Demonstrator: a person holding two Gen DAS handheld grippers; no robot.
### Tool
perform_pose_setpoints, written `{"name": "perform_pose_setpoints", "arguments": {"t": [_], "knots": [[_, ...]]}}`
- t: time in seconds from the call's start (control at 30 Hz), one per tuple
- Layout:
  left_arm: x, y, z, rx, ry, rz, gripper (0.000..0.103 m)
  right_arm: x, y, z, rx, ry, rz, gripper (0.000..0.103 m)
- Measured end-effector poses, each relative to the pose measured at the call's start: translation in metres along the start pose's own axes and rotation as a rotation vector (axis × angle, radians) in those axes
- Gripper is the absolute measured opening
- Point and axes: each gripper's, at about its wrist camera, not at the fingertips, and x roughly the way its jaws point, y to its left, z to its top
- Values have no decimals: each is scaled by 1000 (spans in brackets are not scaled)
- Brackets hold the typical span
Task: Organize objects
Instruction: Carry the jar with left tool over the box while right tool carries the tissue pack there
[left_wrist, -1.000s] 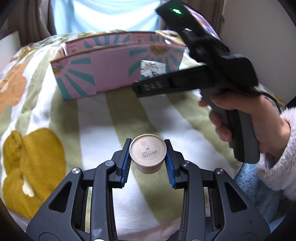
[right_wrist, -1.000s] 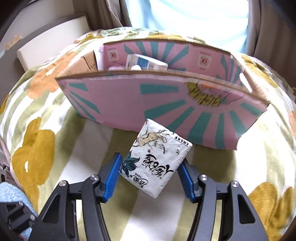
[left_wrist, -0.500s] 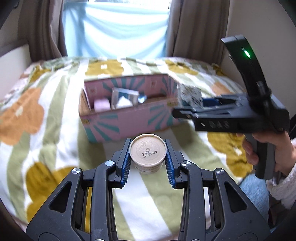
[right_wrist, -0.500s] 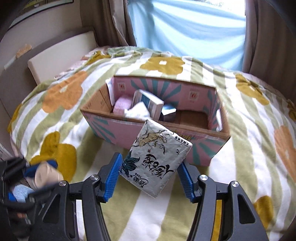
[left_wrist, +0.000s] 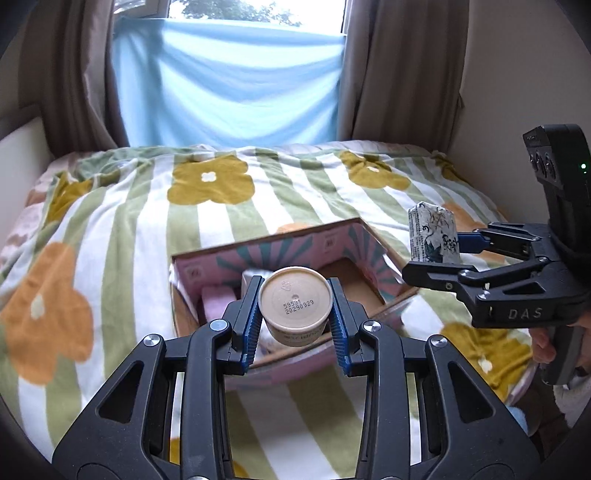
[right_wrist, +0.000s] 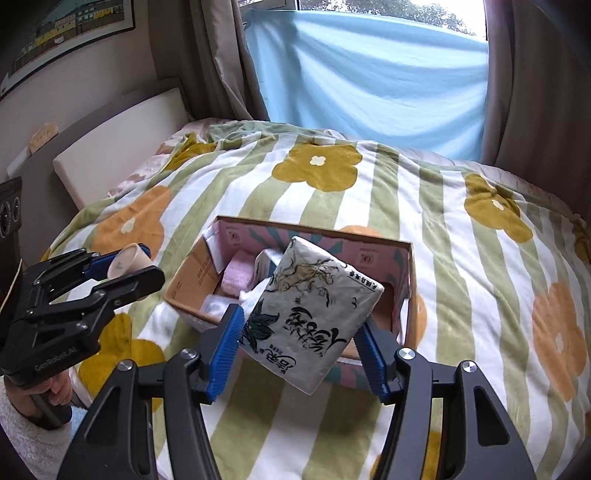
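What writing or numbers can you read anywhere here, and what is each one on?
"59531" over "20290929": bottom of the small cup held in the left gripper.
"DAS": side of the right gripper.
"GenRobot.AI": side of the left gripper, in the right wrist view.
Large brush-style Chinese characters: tissue pack; I cannot read them reliably.
Small marks inside the pink box: too small to read.

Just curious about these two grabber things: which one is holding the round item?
The left tool: it clamps a small beige round tub bottom-up. The right tool grips a flat printed packet instead.
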Motion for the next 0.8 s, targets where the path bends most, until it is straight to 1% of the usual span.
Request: {"name": "perform_pose_setpoints", "arguments": {"t": [0.1,0.2,0.3,0.5,0.63,0.8], "knots": [[30,0,19,26,40,17,30,17,-11,16,6,37,-18,55],[60,1,31,42,80,25,30,35,-21,27,-3,59,-35,55],[91,1,35,54,127,24,30,58,-31,32,-6,102,-25,55],[148,7,28,21,215,-15,30,105,-53,26,19,197,-14,55],[168,9,23,20,248,-21,30,123,-60,21,21,230,-5,55],[174,15,23,6,265,-16,30,132,-60,19,5,242,-1,55]]}}
